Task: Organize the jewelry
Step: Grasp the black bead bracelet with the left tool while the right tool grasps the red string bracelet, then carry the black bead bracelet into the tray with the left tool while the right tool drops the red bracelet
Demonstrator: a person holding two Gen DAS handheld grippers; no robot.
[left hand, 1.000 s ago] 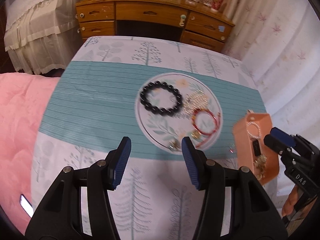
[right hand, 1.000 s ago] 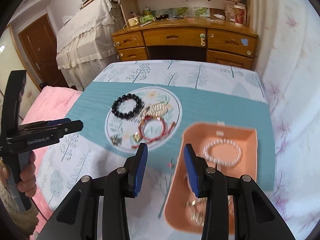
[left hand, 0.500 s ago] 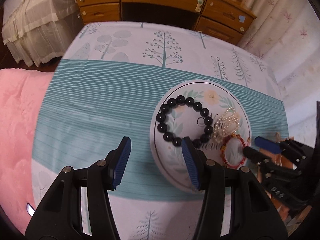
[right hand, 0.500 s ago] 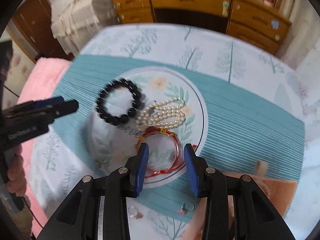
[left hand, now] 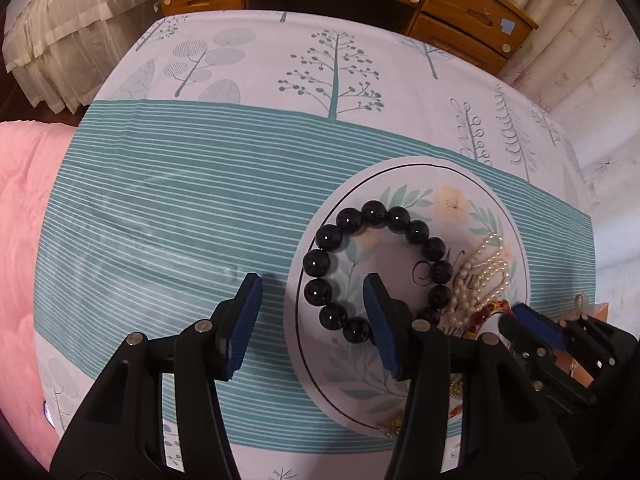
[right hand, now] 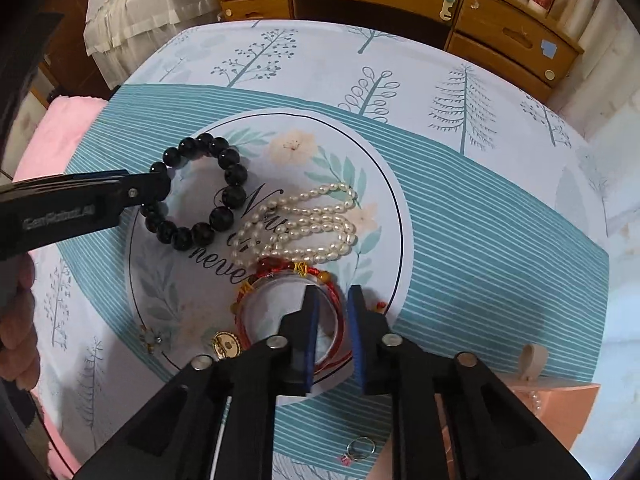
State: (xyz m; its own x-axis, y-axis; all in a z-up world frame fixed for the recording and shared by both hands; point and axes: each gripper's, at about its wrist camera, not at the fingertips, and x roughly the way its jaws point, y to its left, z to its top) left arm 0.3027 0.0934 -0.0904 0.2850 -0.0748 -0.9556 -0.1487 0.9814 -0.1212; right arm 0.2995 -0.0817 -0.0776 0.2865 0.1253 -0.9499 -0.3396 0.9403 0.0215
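Over plate (right hand: 372, 152): R gripper (right hand: 332, 300) just closed, pinching red bracelet (right hand: 340, 320); L gripper (left hand: 312, 292) open (straddles black beads (left hand: 320, 264)).

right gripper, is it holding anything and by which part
The right gripper has just closed its jaws on the red string bracelet, pinching the right side of its loop; the bracelet lies on the plate.

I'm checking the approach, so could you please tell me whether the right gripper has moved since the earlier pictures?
Yes. The right gripper has come down from over the orange box to the round mat, and its jaws have just been closing, now shut on the red bracelet.
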